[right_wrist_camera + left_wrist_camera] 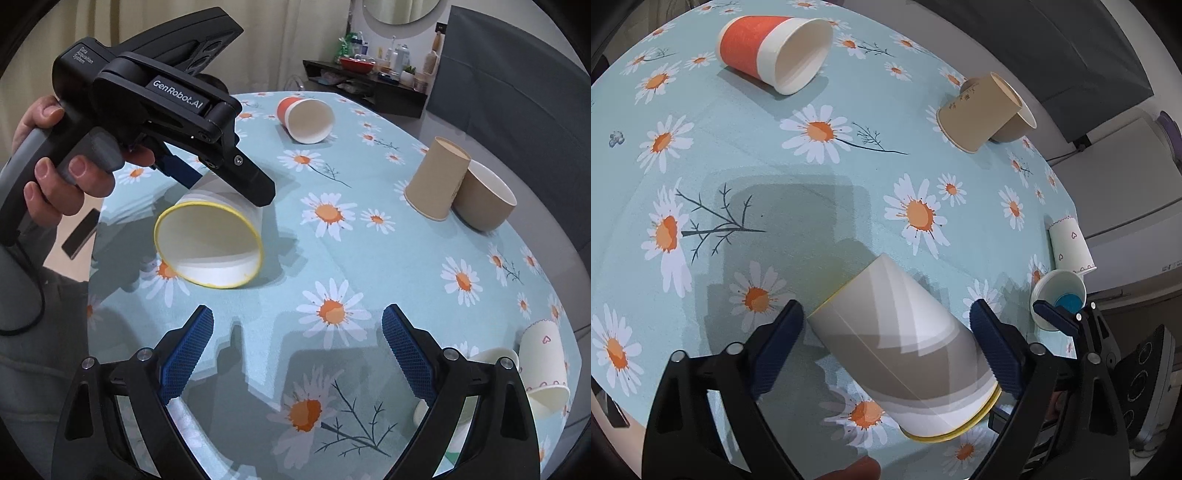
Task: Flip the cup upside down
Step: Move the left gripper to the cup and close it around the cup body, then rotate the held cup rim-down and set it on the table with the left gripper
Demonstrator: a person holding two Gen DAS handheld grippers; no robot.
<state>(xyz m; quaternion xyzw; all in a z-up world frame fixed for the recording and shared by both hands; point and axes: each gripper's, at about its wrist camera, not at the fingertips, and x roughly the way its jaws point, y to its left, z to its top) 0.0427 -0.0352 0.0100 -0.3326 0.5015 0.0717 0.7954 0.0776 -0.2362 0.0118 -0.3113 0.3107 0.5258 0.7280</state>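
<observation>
A white paper cup with a yellow rim [905, 350] lies on its side on the daisy tablecloth, tilted, between the open fingers of my left gripper [888, 332]. The fingers straddle it with a small gap on each side. In the right wrist view the same cup [210, 243] shows its open mouth toward the camera, with the left gripper [218, 177] over its body. My right gripper [297, 339] is open and empty, held above the cloth nearer the table's front.
An orange-and-white cup [772, 51] lies on its side at the far end. A brown cup [975, 114] leans on a brown bowl [1015, 125]. A heart-print cup [1071, 247] and a small white cup [1058, 295] sit by the right edge. Shelf and chair stand beyond the table.
</observation>
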